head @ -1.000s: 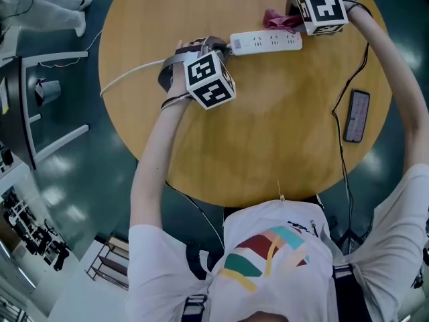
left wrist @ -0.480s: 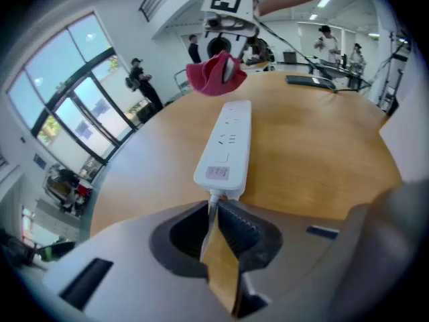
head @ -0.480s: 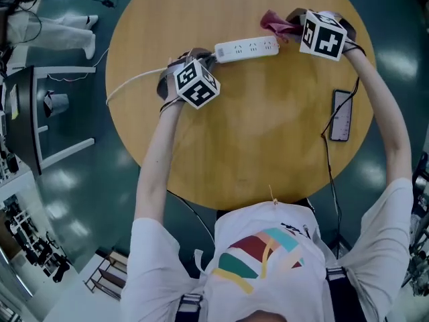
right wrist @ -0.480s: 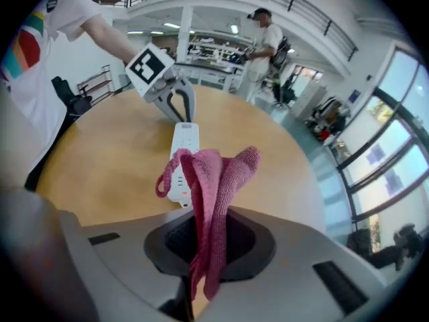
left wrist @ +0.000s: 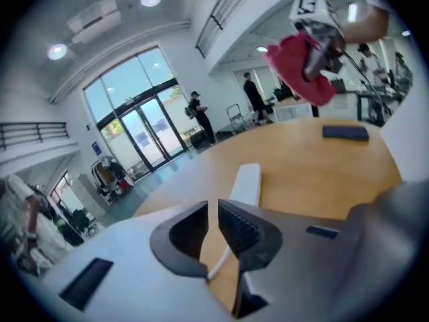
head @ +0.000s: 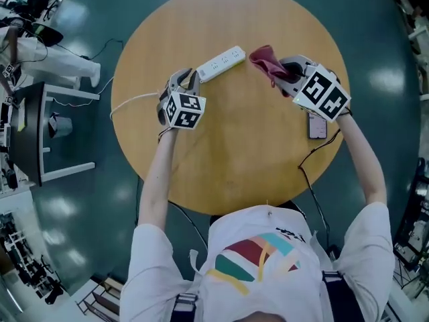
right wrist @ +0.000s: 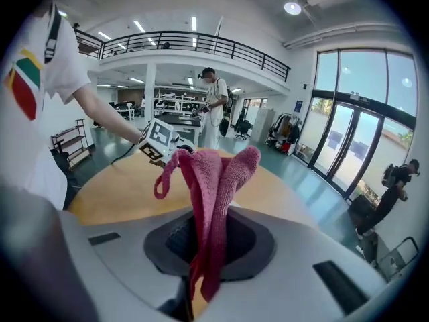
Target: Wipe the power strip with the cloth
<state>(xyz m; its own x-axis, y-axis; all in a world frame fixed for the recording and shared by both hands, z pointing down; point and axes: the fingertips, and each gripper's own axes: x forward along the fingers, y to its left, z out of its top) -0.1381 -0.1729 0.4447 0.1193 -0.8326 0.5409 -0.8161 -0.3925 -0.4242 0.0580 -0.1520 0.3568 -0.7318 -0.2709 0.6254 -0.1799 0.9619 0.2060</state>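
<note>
Dark teal floor [head: 80, 200] surrounds a round wooden table [head: 248, 159], in a tall hall with glass doors [left wrist: 144, 136] and an upper gallery railing [right wrist: 201, 45]. People stand in the background by the doors.

A white power strip [head: 221, 62] lies aslant on the table near its far edge, a little left of the middle. Its white cable [head: 134, 99] runs across the wood and drops off the left edge. A dark phone [head: 316, 126] lies flat near the right edge, partly covered in the head view by the right gripper's marker cube.

The left gripper [head: 190, 78] hangs above the table just beside the cable end of the power strip and touches neither. Its jaws have just been opening and now stand a narrow gap apart. No thing is pinched between the pads. In the left gripper view [left wrist: 212, 227], the cable and the power strip [left wrist: 247, 183] show through the gap, lying on the wood beyond.

The right gripper [head: 278, 72] is clenched on a red cloth [head: 263, 58], held just beside the other end of the power strip. In the right gripper view [right wrist: 208, 237] the cloth [right wrist: 211, 180] stands up from the closed jaws in bunched folds. Seen from the left gripper, the cloth [left wrist: 298, 66] hangs in the air, clear of the tabletop.
</note>
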